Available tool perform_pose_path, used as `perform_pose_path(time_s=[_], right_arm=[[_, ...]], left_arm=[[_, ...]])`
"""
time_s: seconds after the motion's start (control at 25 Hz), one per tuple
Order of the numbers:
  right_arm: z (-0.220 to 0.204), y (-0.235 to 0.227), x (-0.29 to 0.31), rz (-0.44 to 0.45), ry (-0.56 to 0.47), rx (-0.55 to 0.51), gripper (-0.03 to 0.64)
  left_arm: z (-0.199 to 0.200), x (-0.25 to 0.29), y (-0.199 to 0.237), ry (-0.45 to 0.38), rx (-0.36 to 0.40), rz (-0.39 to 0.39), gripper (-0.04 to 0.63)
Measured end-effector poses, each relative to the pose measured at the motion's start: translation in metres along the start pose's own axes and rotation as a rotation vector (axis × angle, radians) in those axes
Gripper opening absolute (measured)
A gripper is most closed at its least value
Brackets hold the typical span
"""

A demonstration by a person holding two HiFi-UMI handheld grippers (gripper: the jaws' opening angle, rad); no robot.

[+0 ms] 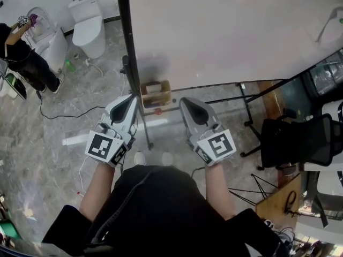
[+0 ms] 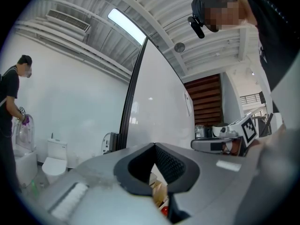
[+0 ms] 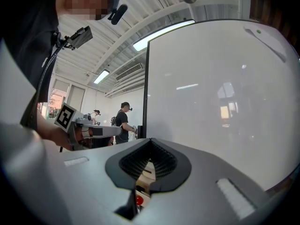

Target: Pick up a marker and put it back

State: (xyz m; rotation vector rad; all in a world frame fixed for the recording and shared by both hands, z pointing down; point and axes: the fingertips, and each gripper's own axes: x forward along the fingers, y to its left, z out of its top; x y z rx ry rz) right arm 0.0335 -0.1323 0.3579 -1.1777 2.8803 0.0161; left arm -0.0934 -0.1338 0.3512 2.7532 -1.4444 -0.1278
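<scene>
At the left of the head view, the left hand-held gripper was held level in front of the person, its jaws clenched together with nothing between them. Its own view showed the ribbed pads meeting at the tip. Just right of it, in the middle of the frame, a small open box sat at the lower edge of the whiteboard, with a small red thing just below it. No marker could be picked out for certain. The box looked like the place where it was kept, but its contents were too small to tell. Further right, the right hand-held gripper pointed the same way, likewise clenched and empty, its pads closed at the tip. With both grippers bare and near the box, the scene would fit a marker waiting in the box to be taken, or one already set back there. If the former, a gripper would need to spread its jaws and come in over the box's open top; if the latter, nothing more was called for.
</scene>
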Motion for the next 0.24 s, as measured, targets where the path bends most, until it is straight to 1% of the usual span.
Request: perform_pose_path(time_s=[0.24], right_arm=[[-0.0012, -0.0004, -0.0006, -0.005, 0.003, 0.007, 0.009]], left_arm=[[0.0038, 0.0018, -0.0002, -0.005, -0.007, 0.000, 0.005]])
